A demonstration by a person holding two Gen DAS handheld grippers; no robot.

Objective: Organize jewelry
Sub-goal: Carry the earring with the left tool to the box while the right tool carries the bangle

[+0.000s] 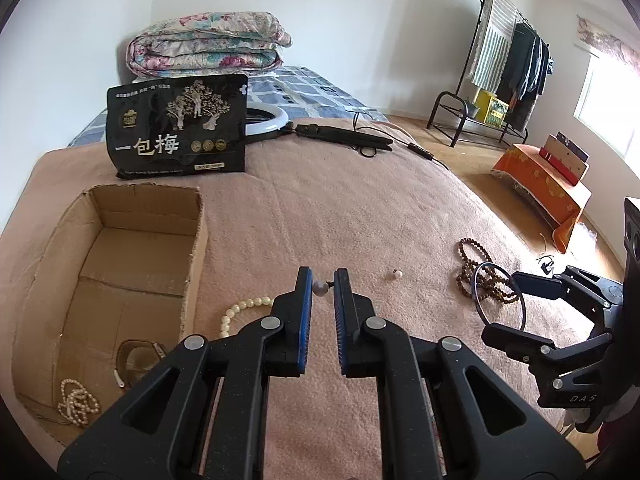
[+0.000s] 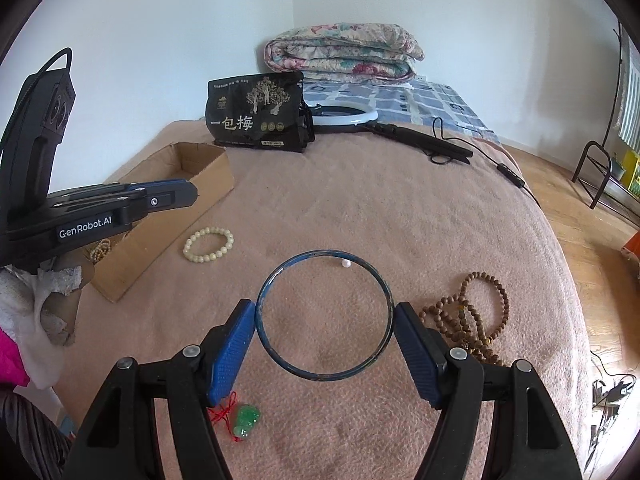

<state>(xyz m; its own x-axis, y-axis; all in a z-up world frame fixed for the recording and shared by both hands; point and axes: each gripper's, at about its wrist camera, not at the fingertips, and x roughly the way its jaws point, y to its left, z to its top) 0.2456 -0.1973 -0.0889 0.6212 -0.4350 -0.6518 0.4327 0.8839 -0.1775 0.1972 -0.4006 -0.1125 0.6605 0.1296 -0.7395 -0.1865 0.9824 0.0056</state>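
Blanket [image 2: 360, 208]: pink-tan fleece, short matted pile, fills the middle and lower frame in both views.

Quilt [image 1: 208, 46]: floral, folded thick, at the top of both views.

Box [image 1: 132, 248]: open corrugated cardboard with rough torn rims, at left in the left view. On its floor at lower left lie a heap of small pearly beads [image 1: 78, 402] and an oval brownish piece I cannot identify.

Pouch [image 1: 178, 128]: glossy black, gold tree print, standing upright behind the box.

My right gripper [image 2: 324, 320]: black arms, blue ribbed pads, jaws spread wide and clamped on the bangle [image 2: 324, 314]. The bangle is a thin rigid hoop, dark blue with worn patches, pressed at both sides by the pads, lower centre of the right view.

My left gripper [image 1: 323, 286]: jaws nearly closed, pinching a small pearl drop [image 1: 320, 288] by a dark fitting at the pad tips, centre of the left view.

Wooden beads [image 2: 472, 316]: long brown strand, round matte beads, piled loosely at right.

Cream bracelet [image 2: 209, 244]: smooth pale round beads in a ring, just beside the box.

Green pendant [image 2: 247, 420]: translucent, on red cord, lower left of the right view.

Loose pearl [image 1: 397, 274]: white and round, alone on the blanket.
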